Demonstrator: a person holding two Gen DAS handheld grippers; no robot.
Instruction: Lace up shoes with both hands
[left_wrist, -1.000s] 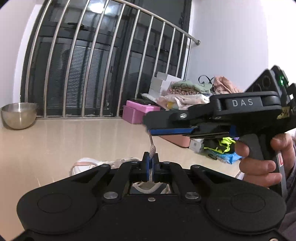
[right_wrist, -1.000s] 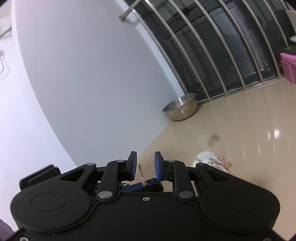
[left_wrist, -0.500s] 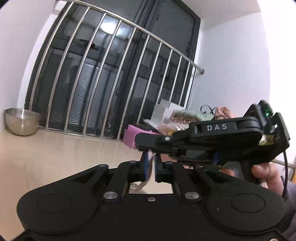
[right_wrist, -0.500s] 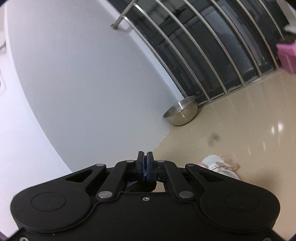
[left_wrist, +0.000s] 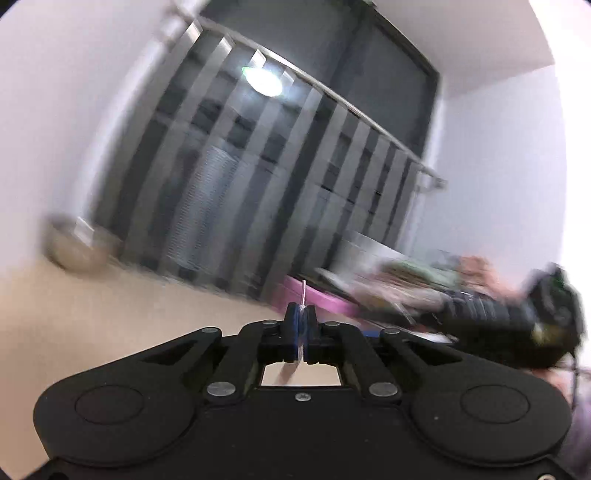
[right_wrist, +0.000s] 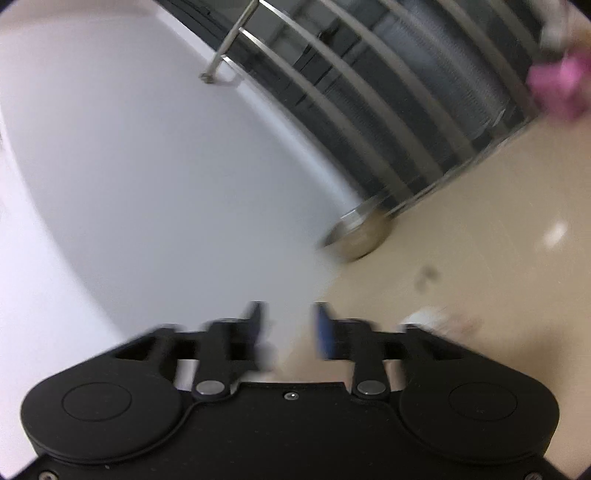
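2 grippers: left gripper (left_wrist: 302, 320) & right gripper (right_wrist: 289, 325), 1 lace tip (left_wrist: 303, 293), 1 shoe (right_wrist: 430, 317), 1 steel bowl (right_wrist: 356, 234), 1 pink box (left_wrist: 317, 297), 1 railing (right_wrist: 332, 74), 1 blurry clothes pile (left_wrist: 413, 275)

Right claw (right_wrist: 289, 325) agape, empty, above shoe (right_wrist: 428, 318).

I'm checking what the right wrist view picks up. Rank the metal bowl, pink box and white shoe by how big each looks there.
1. metal bowl, largest.
2. pink box, cut off by the frame edge.
3. white shoe, mostly hidden behind the right gripper.
Motion blur makes the last two close.
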